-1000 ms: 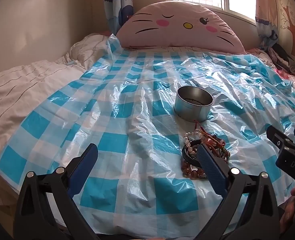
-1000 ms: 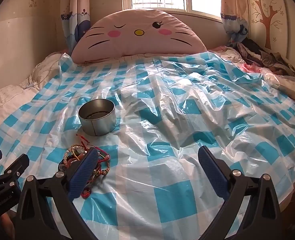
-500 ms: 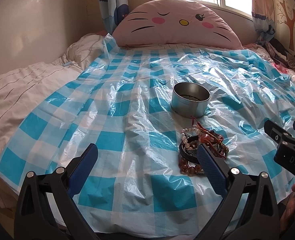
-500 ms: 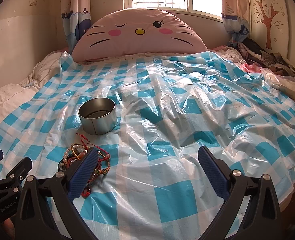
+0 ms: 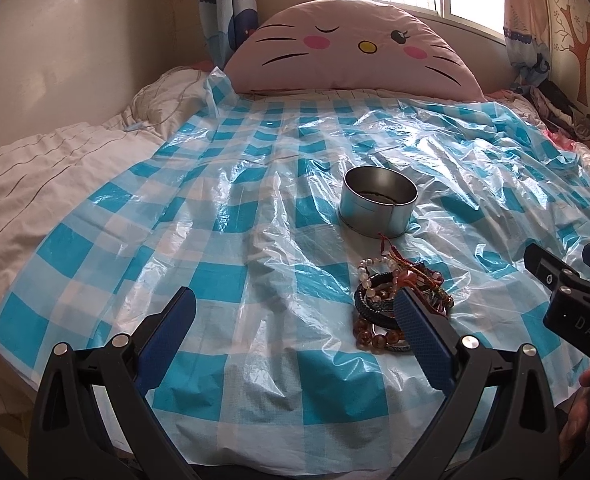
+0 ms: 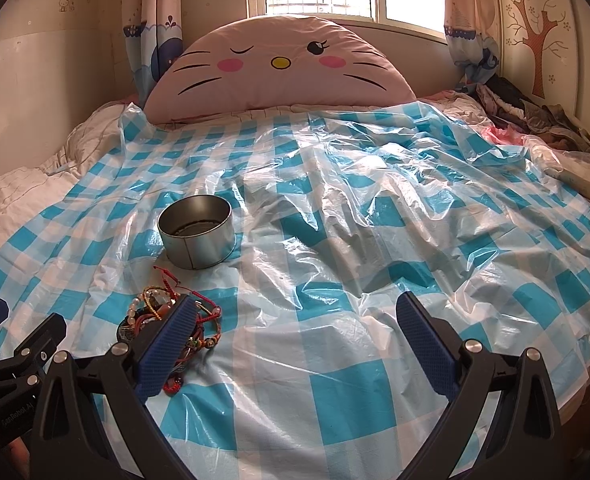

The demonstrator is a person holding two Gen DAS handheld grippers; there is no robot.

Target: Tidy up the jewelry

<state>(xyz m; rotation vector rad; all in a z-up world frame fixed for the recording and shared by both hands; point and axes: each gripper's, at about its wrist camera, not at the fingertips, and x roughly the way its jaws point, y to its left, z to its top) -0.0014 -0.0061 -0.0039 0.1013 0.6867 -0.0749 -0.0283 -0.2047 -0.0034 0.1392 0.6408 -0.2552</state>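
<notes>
Left gripper [image 5: 293,322] and right gripper [image 6: 295,330] both spread wide, gripping nothing, low over the blue-checked plastic sheet [image 5: 223,216] — heap of bracelets [image 5: 391,296] lying between them, just short of the round metal tin [image 5: 379,206] — cat-face cushion [image 6: 279,76] beyond.

Low over the bed's foot, side by side, facing the headboard pillow [image 5: 351,46]; tin [image 6: 196,235] and bracelet pile [image 5: 395,300] shared.

A tangled heap of beaded bracelets [image 5: 395,300] lies just before an upright, seemingly near-empty round metal tin [image 5: 379,206].
</notes>
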